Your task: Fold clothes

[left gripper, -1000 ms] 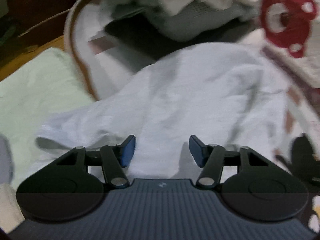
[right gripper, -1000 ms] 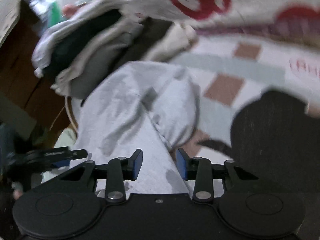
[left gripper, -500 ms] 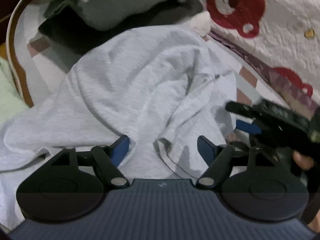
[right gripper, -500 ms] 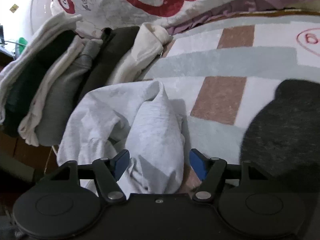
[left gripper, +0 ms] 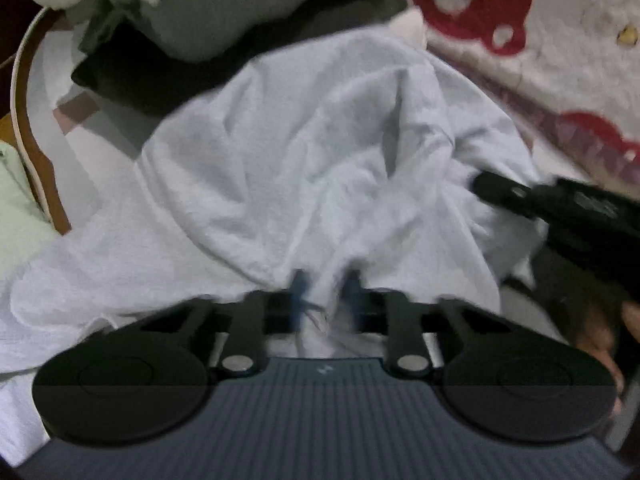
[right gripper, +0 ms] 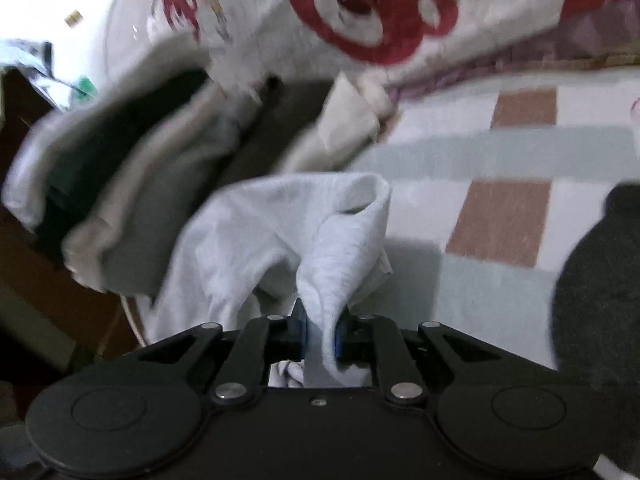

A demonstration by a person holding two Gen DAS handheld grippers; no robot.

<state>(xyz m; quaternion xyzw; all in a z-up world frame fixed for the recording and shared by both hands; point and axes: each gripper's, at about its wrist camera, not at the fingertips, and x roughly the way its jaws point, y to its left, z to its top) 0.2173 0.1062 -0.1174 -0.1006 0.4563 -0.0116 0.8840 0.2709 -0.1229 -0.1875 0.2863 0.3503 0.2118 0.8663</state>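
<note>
A checked bed cover point(right gripper: 480, 152) of pale green, white and brown squares lay under everything, with a white quilt point(right gripper: 360, 12) printed with red bears bunched along its far side. At the cover's left edge stood a stack of folded clothes point(right gripper: 132, 184) in white, dark green, grey and cream layers, and a dark grey garment point(right gripper: 600, 288) lay at the right.

The light grey garment point(left gripper: 312, 152) lay crumpled on the cover, just in front of the stack and beside the quilt. It was a soft heathered knit, heaped in loose folds and deep creases, one part trailing off toward the left. In the right wrist view one fold stood up in a rounded, open-ended ridge.

The left gripper point(left gripper: 324, 292) was closing on the near edge of the cloth; a bunch of fabric sat between its blue pads, which stood narrow and blurred. The right gripper point(right gripper: 320, 336) was also closing, its pads point(right gripper: 299, 332) pressing a gathered strip of the same garment, drawn up taut from the heap. From the left wrist view it reached in from the right, against the garment's right side.
</note>
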